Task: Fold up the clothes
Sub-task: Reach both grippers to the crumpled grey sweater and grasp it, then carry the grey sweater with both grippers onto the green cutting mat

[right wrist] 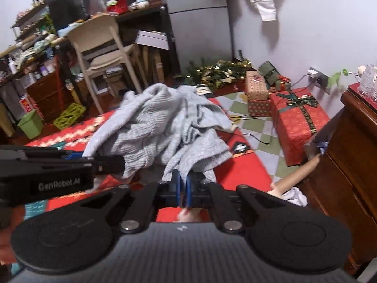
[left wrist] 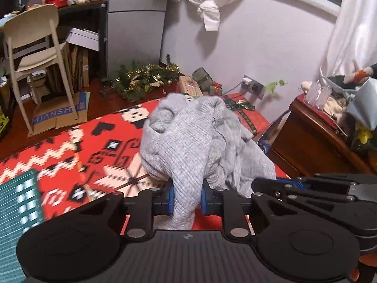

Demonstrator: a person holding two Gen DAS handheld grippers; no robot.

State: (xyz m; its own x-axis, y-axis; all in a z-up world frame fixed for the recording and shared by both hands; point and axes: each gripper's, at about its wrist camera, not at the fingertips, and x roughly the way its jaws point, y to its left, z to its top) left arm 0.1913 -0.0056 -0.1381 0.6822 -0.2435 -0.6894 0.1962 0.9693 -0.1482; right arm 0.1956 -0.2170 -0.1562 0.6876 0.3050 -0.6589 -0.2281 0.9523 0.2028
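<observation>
Both grippers pinching the bunched grey sweater [left wrist: 188, 141]: left gripper [left wrist: 187, 197] grabs a thick fold; right gripper [right wrist: 183, 188] clamps thin edge.

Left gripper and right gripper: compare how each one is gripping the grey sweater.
The left gripper clamps a thick bunch of the grey knit sweater, so its blue pads stand well apart; the right gripper pinches a thin edge, pads nearly touching. Fabric hangs down through the left gripper, while at the right gripper it fans out ahead. Both are shut on the same crumpled sweater, above the red patterned blanket.
</observation>
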